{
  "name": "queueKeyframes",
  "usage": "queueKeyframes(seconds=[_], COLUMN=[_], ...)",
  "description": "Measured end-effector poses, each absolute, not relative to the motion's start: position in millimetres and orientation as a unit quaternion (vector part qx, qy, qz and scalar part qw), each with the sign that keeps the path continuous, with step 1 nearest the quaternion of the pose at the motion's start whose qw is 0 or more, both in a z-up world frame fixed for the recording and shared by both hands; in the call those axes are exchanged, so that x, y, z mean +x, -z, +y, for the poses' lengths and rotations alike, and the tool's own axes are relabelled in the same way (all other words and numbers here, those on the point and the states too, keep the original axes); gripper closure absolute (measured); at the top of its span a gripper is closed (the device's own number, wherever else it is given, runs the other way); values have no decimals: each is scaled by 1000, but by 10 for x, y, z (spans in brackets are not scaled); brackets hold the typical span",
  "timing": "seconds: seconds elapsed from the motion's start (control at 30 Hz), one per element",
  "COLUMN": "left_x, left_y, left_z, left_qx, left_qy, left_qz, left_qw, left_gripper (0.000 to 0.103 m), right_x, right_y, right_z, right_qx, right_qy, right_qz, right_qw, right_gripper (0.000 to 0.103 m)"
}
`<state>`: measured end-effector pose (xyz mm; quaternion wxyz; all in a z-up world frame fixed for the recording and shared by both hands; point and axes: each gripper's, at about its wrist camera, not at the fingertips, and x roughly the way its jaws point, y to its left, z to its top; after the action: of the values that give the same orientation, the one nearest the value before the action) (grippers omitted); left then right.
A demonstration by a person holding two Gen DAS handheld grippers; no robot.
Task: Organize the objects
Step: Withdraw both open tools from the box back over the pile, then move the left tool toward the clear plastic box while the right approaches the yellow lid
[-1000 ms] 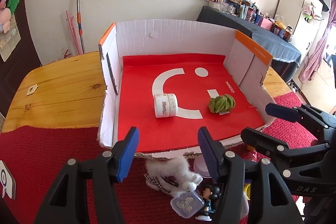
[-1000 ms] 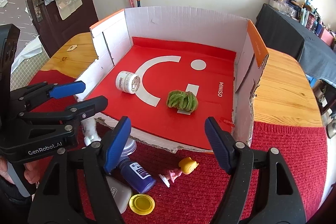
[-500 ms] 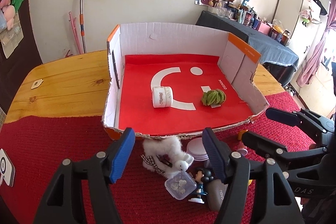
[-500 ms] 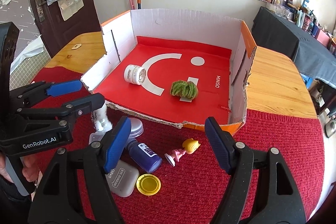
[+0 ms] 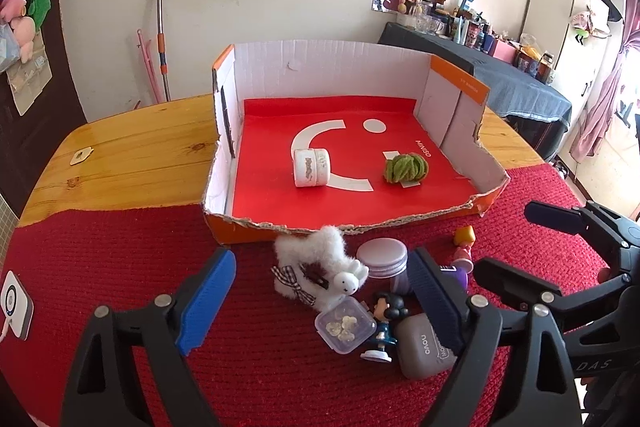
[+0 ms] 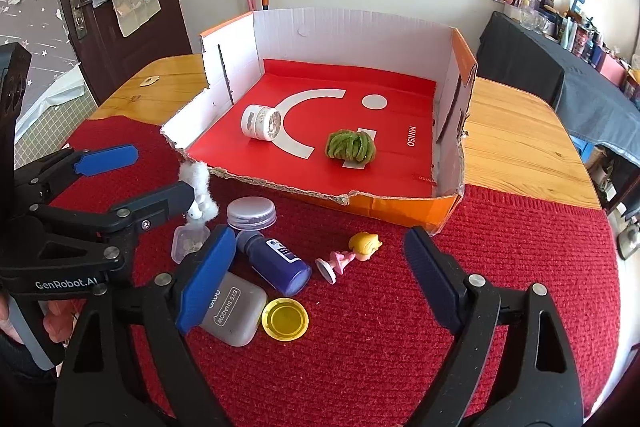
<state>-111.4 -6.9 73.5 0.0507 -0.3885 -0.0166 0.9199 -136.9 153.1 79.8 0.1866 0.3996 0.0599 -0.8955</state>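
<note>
An open cardboard box [image 5: 336, 63] with a red floor holds a white jar [image 5: 311, 167] on its side and a green scrunchie [image 5: 406, 167]. In front of it, on the red mat, lie a white plush toy [image 5: 316, 267], a clear small box [image 5: 345, 325], a dark-haired figurine [image 5: 386, 323], a grey eye-shadow case [image 6: 236, 309], a blue bottle [image 6: 276, 261], a pink doll [image 6: 352, 253] and a yellow lid [image 6: 285, 319]. My left gripper [image 5: 320, 287] hovers over the plush, its jaws opening and gripping nothing. My right gripper [image 6: 320, 267] hovers over the doll, its jaws likewise opening and empty.
A silver-lidded jar [image 6: 251, 213] stands by the box's torn front edge. The red mat [image 6: 500, 267] covers the near half of a wooden table [image 6: 516, 143]. A white device [image 5: 15, 305] lies at the mat's left edge. A dark-covered side table [image 5: 516, 87] stands at the far right.
Both grippers have drawn back from the box toward the near side, so the small things on the mat now show fully. Both pairs of jaws have spread wider.
</note>
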Motion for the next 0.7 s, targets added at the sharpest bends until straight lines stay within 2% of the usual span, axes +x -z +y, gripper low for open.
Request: queueKeyframes(seconds=[0.27,0.4,0.7], left_x=[-1049,-1010,-952], left_y=[-694,-690,-681], left_z=[-73,-82,-104], left_qx=[-391,-388,-388], left_qy=[-919,-920,-920], left_qz=[-14,-16,-18], left_qw=[48,44,42], left_gripper=[13,3,0], right_x=[-1281,-1251,-1192], right_y=[-747,-734,-708], right_z=[1590,1576,1581], right_qx=[398,397,396], right_qy=[897,897,898], right_qz=[59,64,65], right_qw=[182,183,183], right_gripper=[9,5,4])
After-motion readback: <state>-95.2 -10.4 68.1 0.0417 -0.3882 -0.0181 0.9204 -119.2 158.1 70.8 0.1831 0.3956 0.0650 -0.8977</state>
